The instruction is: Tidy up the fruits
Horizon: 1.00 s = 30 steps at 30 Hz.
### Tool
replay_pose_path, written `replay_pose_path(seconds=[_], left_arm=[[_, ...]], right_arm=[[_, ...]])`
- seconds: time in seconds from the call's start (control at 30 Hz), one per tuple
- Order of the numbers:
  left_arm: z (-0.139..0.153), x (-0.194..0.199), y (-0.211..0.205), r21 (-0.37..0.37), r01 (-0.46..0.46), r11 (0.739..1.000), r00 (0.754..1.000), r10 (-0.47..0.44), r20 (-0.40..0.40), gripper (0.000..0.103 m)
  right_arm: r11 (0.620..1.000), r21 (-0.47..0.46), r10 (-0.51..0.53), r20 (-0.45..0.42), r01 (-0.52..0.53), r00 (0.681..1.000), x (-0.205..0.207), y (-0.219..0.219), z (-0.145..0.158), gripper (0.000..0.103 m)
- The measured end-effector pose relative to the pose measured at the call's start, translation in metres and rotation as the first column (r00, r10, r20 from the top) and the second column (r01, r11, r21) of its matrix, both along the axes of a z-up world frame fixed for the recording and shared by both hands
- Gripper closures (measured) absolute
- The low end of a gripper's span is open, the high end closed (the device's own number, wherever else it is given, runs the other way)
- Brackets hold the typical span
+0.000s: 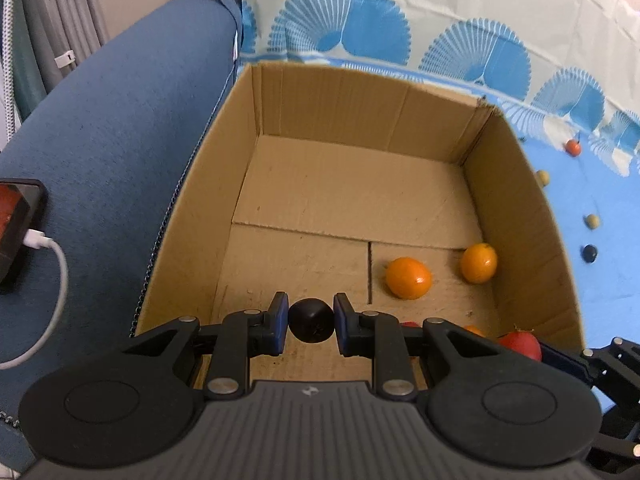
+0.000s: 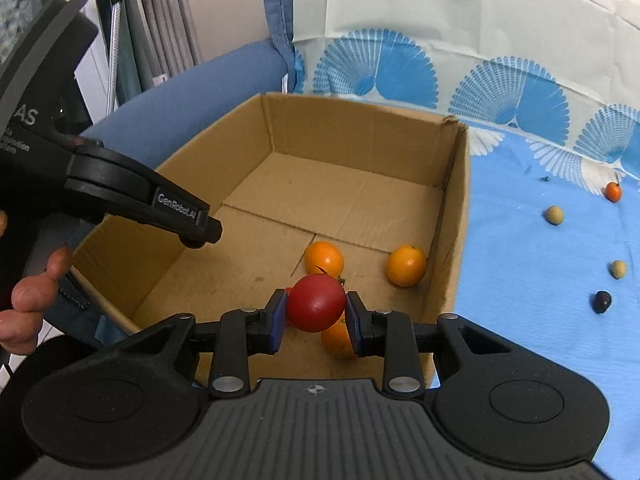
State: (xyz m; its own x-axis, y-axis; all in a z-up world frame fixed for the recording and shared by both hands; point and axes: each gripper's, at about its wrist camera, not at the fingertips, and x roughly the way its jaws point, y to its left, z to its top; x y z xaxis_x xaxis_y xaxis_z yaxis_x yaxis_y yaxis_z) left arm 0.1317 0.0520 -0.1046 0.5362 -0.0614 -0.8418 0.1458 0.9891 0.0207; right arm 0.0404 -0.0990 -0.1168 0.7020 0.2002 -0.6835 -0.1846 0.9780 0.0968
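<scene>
The left gripper (image 1: 311,321) is pinching a small dark round fruit (image 1: 310,321) between its blue pads (image 1: 279,320), jaws drawn narrow around it, and is hovering over the near-left floor of the cardboard box (image 1: 516,216). The right gripper (image 2: 315,309) is clamping a red tomato (image 2: 316,302) the same way, jaws a little wider, above the near-right part of the box. Both fruits are smooth and rounded and are being gripped only at their sides, so either one is likely to squirt out if the squeeze eases early or tightens too hard; the tomato, looking soft, is also risking a bruise. Directly beneath the tomato an orange fruit (image 2: 336,340) is lying, with two more oranges (image 2: 324,259) (image 2: 406,265) just beyond, so a release from this height is likely to bounce off them. With both grippers working over the same near end, a clash between them is possible. Outside, on the blue cloth (image 2: 520,264), a dark fruit (image 2: 601,301), two pale olive-like ones (image 2: 554,215) (image 2: 618,269) and a small orange-red one (image 2: 613,191) are waiting, too small to identify. The box's near wall is being hidden behind the gripper bodies, the lower orange is mostly covered, and how far above the floor each fruit is hanging is hard to judge.
</scene>
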Motion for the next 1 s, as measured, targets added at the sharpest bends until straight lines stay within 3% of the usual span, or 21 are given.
replay_pose_path(seconds=[0.43, 0.47, 0.57, 0.6, 0.63, 0.7, 0.8, 1.0], left_arm=[[-0.036, 0.012, -0.002, 0.073, 0.012, 0.997, 0.998, -0.008, -0.059, 0.076], [-0.036, 0.012, -0.003, 0.070, 0.017, 0.997, 0.998, -0.013, -0.055, 0.071], [-0.030, 0.009, -0.002, 0.027, 0.043, 0.999, 0.999, -0.042, -0.033, 0.013], [-0.026, 0.006, -0.001, -0.012, 0.063, 0.998, 0.998, -0.063, -0.021, 0.006], [-0.021, 0.003, -0.003, -0.017, 0.069, 0.997, 0.998, -0.069, -0.009, 0.002], [-0.013, -0.005, -0.007, 0.004, 0.085, 0.996, 0.996, -0.085, 0.030, 0.000], [0.001, -0.021, -0.009, 0.028, 0.116, 0.993, 0.992, -0.118, 0.052, 0.000], [0.037, -0.068, 0.002, 0.026, 0.065, 0.998, 0.993, -0.067, 0.095, 0.000]], right_arm=[[0.996, -0.055, 0.072, -0.037, -0.074, 0.997, 0.013, 0.012, -0.020, 0.069], [0.995, -0.056, 0.080, -0.041, -0.083, 0.996, 0.015, 0.013, -0.020, 0.069], [0.992, -0.070, 0.099, -0.037, -0.101, 0.994, 0.015, 0.014, -0.017, 0.060], [0.991, -0.072, 0.112, -0.038, -0.115, 0.993, 0.014, 0.015, -0.014, 0.050], [0.990, -0.082, 0.114, -0.044, -0.117, 0.993, 0.013, 0.016, -0.011, 0.026], [0.991, -0.083, 0.102, -0.024, -0.104, 0.995, 0.004, 0.015, -0.003, 0.013], [0.991, -0.076, 0.110, -0.016, -0.111, 0.994, -0.013, 0.011, 0.010, 0.013], [0.999, -0.024, 0.031, -0.013, -0.031, 0.999, -0.057, 0.001, 0.038, 0.011]])
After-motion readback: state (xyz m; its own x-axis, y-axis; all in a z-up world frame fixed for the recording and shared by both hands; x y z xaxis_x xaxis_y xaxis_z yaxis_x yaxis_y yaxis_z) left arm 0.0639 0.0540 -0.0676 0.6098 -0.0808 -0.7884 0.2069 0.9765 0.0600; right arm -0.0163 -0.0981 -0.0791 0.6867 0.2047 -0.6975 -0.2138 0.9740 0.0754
